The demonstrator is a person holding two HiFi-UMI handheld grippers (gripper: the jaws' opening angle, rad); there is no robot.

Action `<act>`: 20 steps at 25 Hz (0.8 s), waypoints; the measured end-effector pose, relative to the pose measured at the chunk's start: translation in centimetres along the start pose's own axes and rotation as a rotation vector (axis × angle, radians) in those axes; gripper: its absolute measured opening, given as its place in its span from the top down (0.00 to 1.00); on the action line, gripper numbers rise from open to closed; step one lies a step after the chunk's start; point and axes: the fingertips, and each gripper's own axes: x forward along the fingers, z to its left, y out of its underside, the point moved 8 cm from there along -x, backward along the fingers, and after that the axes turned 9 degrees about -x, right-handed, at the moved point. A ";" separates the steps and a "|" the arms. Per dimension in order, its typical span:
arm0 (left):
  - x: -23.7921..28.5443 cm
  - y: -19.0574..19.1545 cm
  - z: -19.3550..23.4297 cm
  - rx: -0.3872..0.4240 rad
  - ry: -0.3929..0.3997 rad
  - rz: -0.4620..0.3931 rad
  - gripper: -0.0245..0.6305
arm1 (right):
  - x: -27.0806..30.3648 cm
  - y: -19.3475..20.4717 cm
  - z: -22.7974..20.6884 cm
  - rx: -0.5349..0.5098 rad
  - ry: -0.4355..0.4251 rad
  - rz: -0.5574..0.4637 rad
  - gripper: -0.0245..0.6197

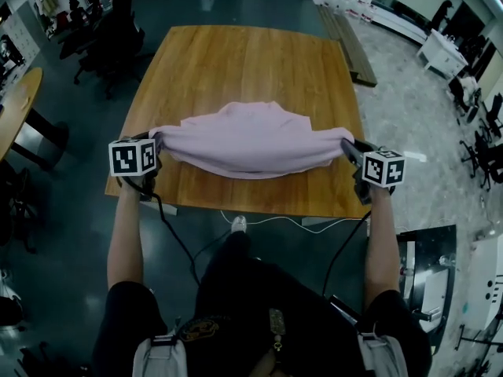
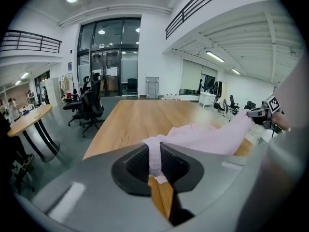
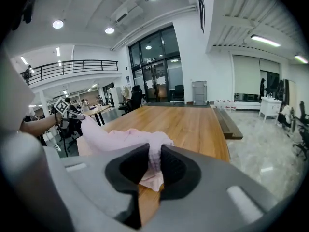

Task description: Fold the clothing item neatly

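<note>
- The pink garment hangs stretched between the two tools, across the middle of the head view. Its far part seems to rest bunched on the wooden bench, and its near edge sags in a shallow curve close to the bench's lower edge.
- The left tool pinches one end of the cloth. In its own view a narrow band of pink fabric runs down between the jaws, which stand almost together on it.
- The right tool grips the opposite end — a thicker gathered wad is pressed between its jaws, with a small flap hanging below them.
- Step in hand, as I judge it: both ends are gripped and the near edge is raised, ready for a fold. No neat fold shows yet.
- The next move likely calls for carrying both ends toward the top of the frame together, level and evenly taut, then laying the edge over the far part before letting go. The rumpled far cloth may need smoothing — otherwise creases get folded in.
</note>
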 end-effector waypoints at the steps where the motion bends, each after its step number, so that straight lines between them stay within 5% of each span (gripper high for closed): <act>1: 1.0 -0.9 0.2 0.006 0.004 0.013 0.91 | 0.8 -0.7 -0.6 0.001 -0.002 0.007 0.88; 11: 13.2 -7.6 2.7 0.051 0.030 0.172 0.91 | 11.4 -4.5 -7.4 0.058 -0.031 0.137 0.88; 20: 25.7 -8.7 5.6 0.047 -0.012 0.303 0.88 | 22.4 -3.7 -11.7 0.147 -0.022 0.256 0.85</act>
